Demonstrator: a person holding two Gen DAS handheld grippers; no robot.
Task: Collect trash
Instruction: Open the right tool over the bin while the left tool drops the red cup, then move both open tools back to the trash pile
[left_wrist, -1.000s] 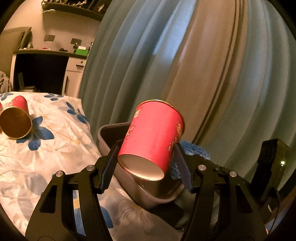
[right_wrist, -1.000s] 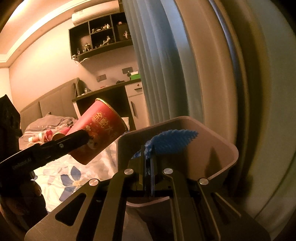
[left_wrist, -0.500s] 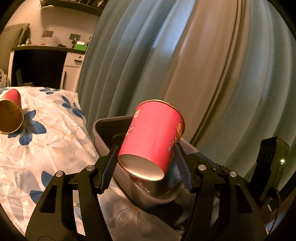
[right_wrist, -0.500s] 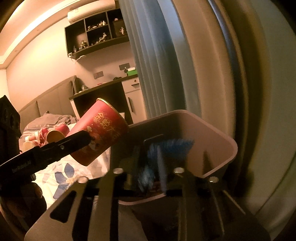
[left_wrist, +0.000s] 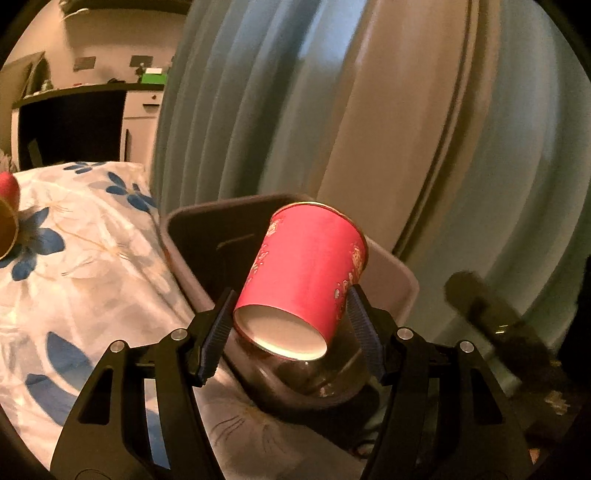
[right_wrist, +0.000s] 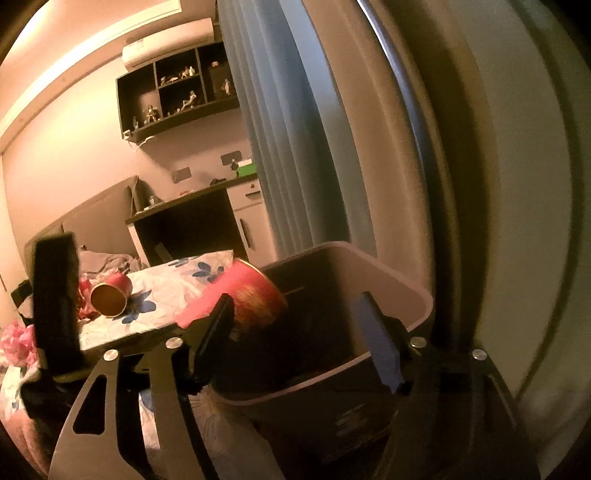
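My left gripper (left_wrist: 291, 332) is shut on a red paper cup (left_wrist: 306, 273), tilted with its base toward the camera, over the open top of a grey trash bin (left_wrist: 399, 280). The cup (right_wrist: 255, 295) shows blurred at the bin's (right_wrist: 413, 310) left rim in the right wrist view. My right gripper (right_wrist: 299, 343) is open and empty above the bin. The blue cloth it held is no longer in view. A second red cup (right_wrist: 110, 295) lies on its side on the floral bed sheet (left_wrist: 85, 266).
Blue-grey curtains (left_wrist: 280, 110) hang right behind the bin. A dark desk and white cabinet (right_wrist: 243, 221) stand at the far wall. Pink trash (right_wrist: 16, 339) lies on the bed at the left edge. The left gripper's body (right_wrist: 55, 299) stands left of my right gripper.
My right gripper opened and the blue cloth dropped out of view. My left gripper carried the red cup right, over the bin's opening.
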